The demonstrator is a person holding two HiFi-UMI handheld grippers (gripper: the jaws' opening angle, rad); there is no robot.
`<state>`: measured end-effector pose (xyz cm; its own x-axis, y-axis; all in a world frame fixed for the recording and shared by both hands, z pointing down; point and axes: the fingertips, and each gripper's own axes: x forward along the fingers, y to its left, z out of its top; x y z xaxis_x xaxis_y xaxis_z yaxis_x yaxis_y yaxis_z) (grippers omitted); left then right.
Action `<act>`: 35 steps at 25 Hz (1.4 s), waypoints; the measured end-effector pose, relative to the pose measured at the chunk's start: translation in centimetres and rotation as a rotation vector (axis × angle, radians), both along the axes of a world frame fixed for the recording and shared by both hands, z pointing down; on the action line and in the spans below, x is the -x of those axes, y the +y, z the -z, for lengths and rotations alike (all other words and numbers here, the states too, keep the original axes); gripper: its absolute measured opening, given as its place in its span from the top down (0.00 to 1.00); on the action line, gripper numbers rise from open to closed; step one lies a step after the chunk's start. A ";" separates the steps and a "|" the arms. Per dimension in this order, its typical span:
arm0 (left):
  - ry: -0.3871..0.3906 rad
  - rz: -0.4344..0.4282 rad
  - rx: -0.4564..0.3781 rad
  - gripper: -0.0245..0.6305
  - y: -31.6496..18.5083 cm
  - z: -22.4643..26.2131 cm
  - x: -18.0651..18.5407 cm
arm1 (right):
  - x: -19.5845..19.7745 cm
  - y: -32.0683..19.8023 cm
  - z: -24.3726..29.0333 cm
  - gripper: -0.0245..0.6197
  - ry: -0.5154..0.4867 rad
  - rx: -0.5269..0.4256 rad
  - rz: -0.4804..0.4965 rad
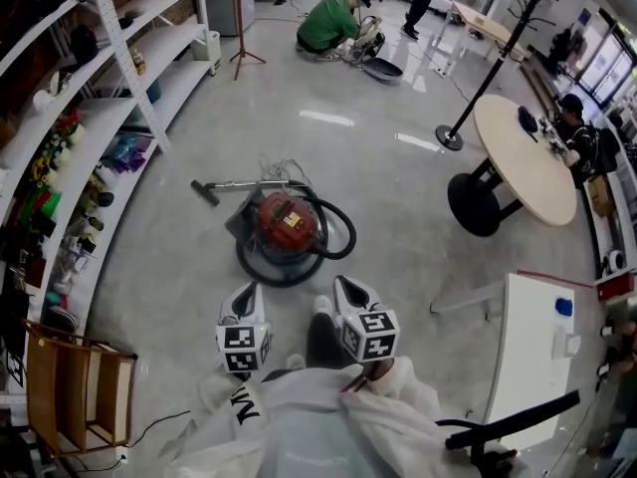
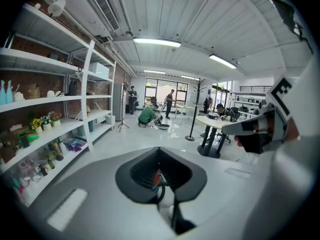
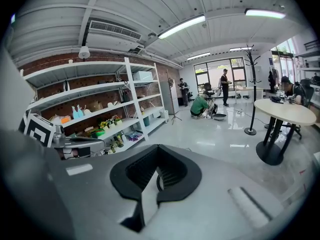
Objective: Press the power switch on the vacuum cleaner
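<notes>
Vacuum cleaner (image 1: 287, 225) sat mid-floor (image 1: 398, 197), hose (image 1: 341, 235) looped round it. Left gripper (image 1: 248, 289) and right gripper (image 1: 344, 283) hovered just short, both pressed together, empty.

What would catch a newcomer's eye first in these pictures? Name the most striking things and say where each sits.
The red vacuum cleaner sits mid-floor with its black hose looped round it. Nearer the camera, the left tool and the right tool, both shut and empty, hang short of it. Stocked shelves line the left wall, and a round table stands at the right.
</notes>
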<state>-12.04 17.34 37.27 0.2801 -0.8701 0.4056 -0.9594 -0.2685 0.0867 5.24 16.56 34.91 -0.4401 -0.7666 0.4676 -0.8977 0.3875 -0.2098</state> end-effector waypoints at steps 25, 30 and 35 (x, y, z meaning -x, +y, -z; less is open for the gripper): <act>-0.050 0.051 0.029 0.96 -8.3 -0.3 0.3 | 0.8 -10.1 -1.2 0.96 -0.045 0.033 0.064; -0.057 0.061 0.044 0.96 -11.1 -0.2 -0.3 | 0.4 -13.3 -1.2 0.96 -0.052 0.043 0.078; -0.063 0.072 0.049 0.96 -14.1 0.0 -1.1 | -0.6 -16.4 -1.2 0.96 -0.058 0.055 0.089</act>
<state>-10.89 3.26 37.22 0.1900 -0.8660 0.4626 -0.9801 -0.1952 0.0372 5.81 0.16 36.11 -0.5326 -0.6971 0.4799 -0.8461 0.4514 -0.2833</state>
